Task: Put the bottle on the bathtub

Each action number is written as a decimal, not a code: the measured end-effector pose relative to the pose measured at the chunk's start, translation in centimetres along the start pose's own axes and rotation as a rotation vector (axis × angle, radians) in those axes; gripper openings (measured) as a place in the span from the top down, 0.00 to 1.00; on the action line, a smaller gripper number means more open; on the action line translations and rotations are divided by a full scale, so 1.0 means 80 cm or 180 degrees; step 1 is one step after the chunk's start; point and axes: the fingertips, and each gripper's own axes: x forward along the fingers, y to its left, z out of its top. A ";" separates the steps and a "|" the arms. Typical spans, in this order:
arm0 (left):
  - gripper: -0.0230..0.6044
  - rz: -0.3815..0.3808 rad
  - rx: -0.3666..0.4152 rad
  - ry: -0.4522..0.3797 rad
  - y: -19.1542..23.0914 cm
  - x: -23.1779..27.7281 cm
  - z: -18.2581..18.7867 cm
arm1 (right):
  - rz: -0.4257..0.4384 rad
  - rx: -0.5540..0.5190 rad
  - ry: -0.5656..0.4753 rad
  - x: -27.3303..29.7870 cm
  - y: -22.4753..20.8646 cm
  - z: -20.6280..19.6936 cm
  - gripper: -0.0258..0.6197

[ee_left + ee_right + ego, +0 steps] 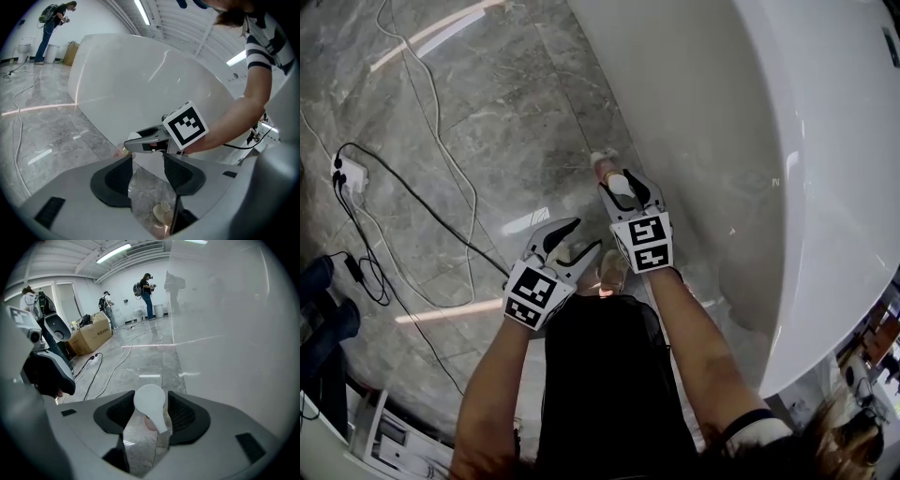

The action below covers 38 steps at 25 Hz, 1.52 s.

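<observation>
Head view looks steeply down on a glossy grey marble floor [487, 122] veined in white, with the bathtub [825, 187] filling the right side as a smooth, white, rounded shell. The right gripper [623, 186] reaches toward the tub's outer wall and pinches the bottle [607, 167], a small pinkish thing with a white top. The bottle is between the jaws, just beside the tub wall and not on the tub.

Seen from the right gripper view, the two dark, dished pads [117, 416] close on the bottle's white top [150, 404], which is matte, round at the head and tapers to a narrow spout. A hint of pink body shows under it.

The left gripper [586, 234] hangs nearer the person and to the left, well apart from the tub. Its jaws are spread with nothing between them. Through the gap its own view shows only marble and a beige shoe [163, 213].

Thin white and black cables [441, 178] loop across the floor at the left and run to a white power strip [350, 173]. Far across the room stand a brown cardboard box [91, 338] and a person [146, 296] with a backpack.
</observation>
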 end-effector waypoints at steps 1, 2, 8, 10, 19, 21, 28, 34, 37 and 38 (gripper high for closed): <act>0.60 0.0002 -0.0008 -0.0013 -0.002 -0.003 0.005 | 0.0000 -0.0004 0.0013 -0.004 0.001 0.002 0.63; 0.60 0.0010 -0.0028 -0.0034 -0.004 -0.007 0.010 | -0.0002 -0.0006 0.0025 -0.009 0.002 0.005 0.62; 0.60 0.0087 -0.0312 -0.0223 -0.012 -0.033 0.047 | -0.0043 0.0100 -0.0004 -0.049 0.003 0.026 0.62; 0.61 0.0143 -0.0348 -0.0238 -0.015 -0.044 0.060 | -0.0066 0.0137 -0.0012 -0.068 0.005 0.037 0.62; 0.69 0.0350 -0.0391 -0.0454 -0.048 -0.105 0.130 | -0.0152 0.0491 -0.0270 -0.163 0.026 0.103 0.64; 0.74 0.0368 -0.0423 -0.0481 -0.062 -0.116 0.146 | -0.0193 0.0590 -0.0315 -0.188 0.026 0.113 0.67; 0.82 0.0421 -0.0338 -0.0412 -0.110 -0.148 0.179 | -0.0257 0.0763 -0.0390 -0.261 0.042 0.134 0.76; 0.85 0.0674 -0.0475 -0.0334 -0.131 -0.186 0.204 | -0.0349 0.0962 -0.0435 -0.324 0.047 0.155 0.84; 0.85 0.0790 -0.0539 -0.0347 -0.140 -0.206 0.218 | -0.0373 0.0999 -0.0461 -0.354 0.051 0.169 0.87; 0.85 0.0818 -0.0544 -0.0361 -0.143 -0.212 0.224 | -0.0375 0.1010 -0.0467 -0.362 0.051 0.174 0.88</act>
